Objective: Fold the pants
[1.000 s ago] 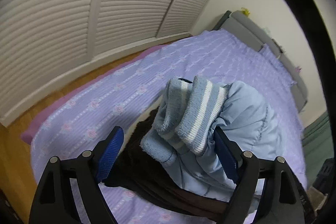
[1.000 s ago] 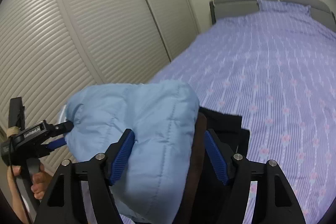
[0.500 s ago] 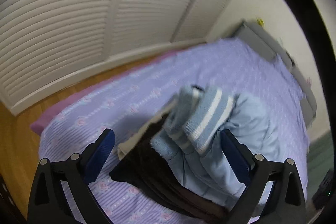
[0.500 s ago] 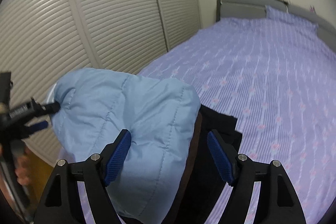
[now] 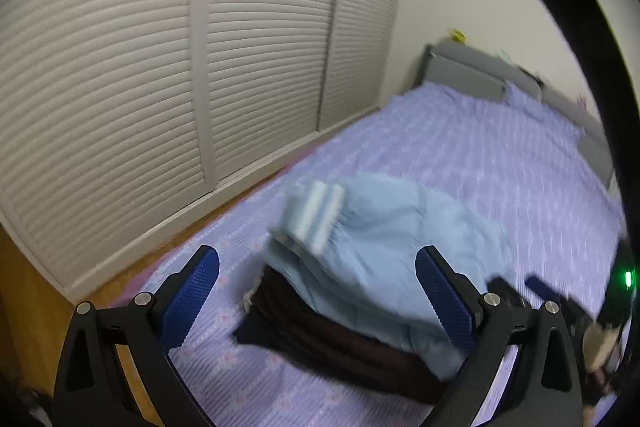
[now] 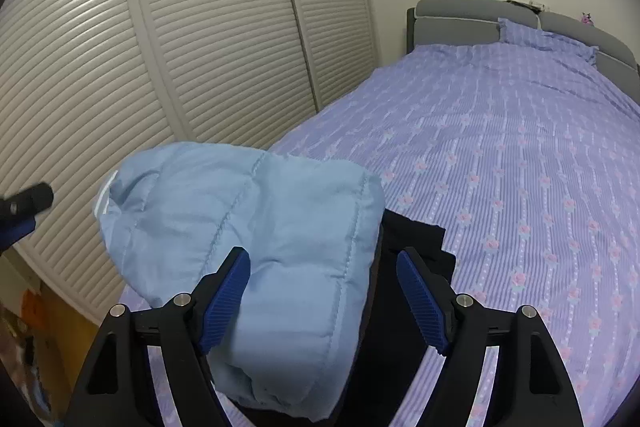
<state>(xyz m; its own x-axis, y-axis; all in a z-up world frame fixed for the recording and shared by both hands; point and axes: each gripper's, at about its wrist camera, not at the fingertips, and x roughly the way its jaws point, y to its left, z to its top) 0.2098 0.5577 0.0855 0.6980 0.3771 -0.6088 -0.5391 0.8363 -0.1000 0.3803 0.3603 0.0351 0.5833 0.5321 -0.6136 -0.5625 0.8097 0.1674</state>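
Our left gripper (image 5: 316, 287) has let go. A second ago its fingers pinched the striped cuff of the light blue pants (image 5: 384, 251); now they stand wide apart, drawn back, with nothing between them. This view is blurred by motion.

The pants now lie in a folded bundle on the purple bed (image 5: 500, 167), at the corner nearest us, resting on top of a dark garment (image 5: 340, 343) that sticks out at 6 and 8 o'clock. The striped cuff (image 5: 316, 215) sits at the bundle's 10 o'clock edge.

Our right gripper (image 6: 324, 297) also has its fingers spread; they sit on either side of the pants (image 6: 260, 227) without squeezing, much as they did half a second ago.

We judge the fold is laid down and released, so the task looks close to finished, perhaps needing only a smoothing.

Counting what we see: one pair of light blue pants, one dark garment beneath, one bed, one pillow (image 6: 548, 39) at 1 o'clock by the grey headboard (image 6: 456, 23), two grippers, and slatted wardrobe doors (image 6: 200, 67) along 9 to 11 o'clock, at least three panels.
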